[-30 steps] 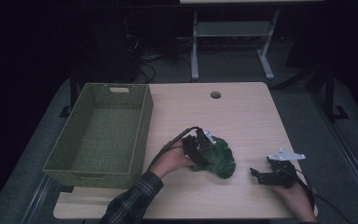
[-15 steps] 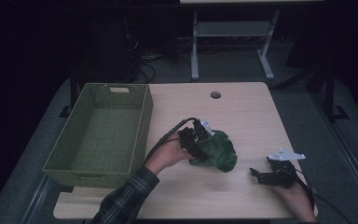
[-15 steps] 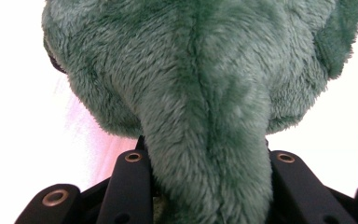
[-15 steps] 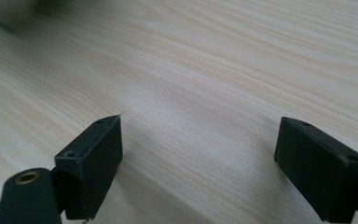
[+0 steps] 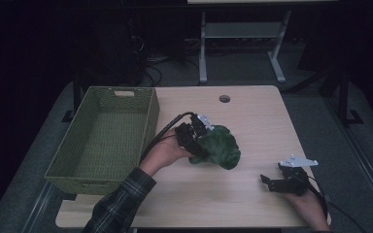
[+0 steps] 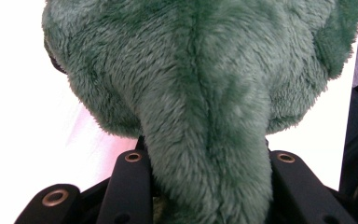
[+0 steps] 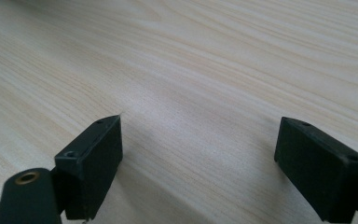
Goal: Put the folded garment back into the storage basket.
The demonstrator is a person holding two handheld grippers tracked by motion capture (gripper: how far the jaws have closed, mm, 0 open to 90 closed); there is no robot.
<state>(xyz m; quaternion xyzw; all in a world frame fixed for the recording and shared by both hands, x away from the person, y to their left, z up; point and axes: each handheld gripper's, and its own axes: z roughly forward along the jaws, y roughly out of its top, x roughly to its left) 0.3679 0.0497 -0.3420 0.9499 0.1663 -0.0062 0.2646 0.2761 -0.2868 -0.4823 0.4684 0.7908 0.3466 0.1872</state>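
Observation:
A dark green plush toy (image 5: 219, 147) hangs over the middle of the wooden table (image 5: 252, 116), lifted off its surface. My left gripper (image 5: 197, 143) is shut on it from the left side. In the left gripper view a narrow part of the plush toy (image 6: 205, 154) is pinched between the two black jaws, and its bulk spreads above them. My right gripper (image 5: 267, 183) rests low at the table's front right, open, pointing left. The right gripper view looks along that gripper (image 7: 200, 163) at bare wood grain between the two jaws.
A green woven basket (image 5: 68, 167) stands along the table's left side; nothing shows inside it. A round cable hole (image 5: 224, 98) sits near the far edge. Behind the table are a dark floor and a metal stand (image 5: 238, 34).
My left gripper has risen with the plush toy and drifted away from the front edge, toward the table's middle. The right gripper has not moved.

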